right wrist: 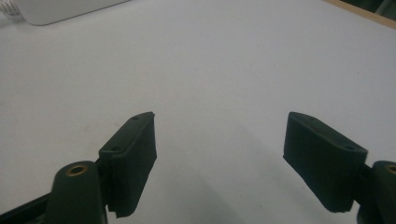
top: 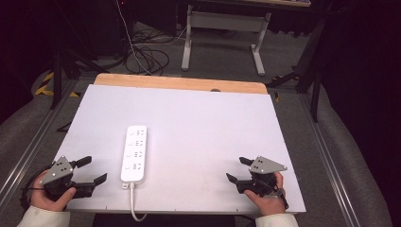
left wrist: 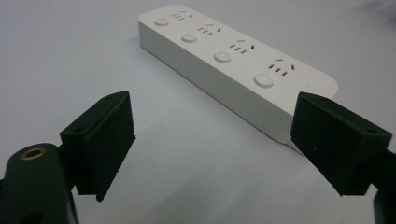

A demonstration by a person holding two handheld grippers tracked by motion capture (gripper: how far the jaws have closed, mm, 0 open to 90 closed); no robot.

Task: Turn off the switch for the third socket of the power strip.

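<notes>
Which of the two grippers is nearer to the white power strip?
The left gripper: it sits just beside the power strip, while the right gripper is far across the table.

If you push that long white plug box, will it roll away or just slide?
It will probably slide, not roll: the long white plastic power strip is a flat-sided bar lying flat on the smooth white table. It looks rigid, so it should move as one piece. Its thin white cord, hanging off the near edge, may drag slightly.

Left gripper (left wrist: 210, 140) jaws spread wide with nothing between them, white power strip (left wrist: 233, 60) lying flat from 11 toward 3 o'clock, four sockets, four round buttons, on white table surface (left wrist: 70, 56).
</notes>
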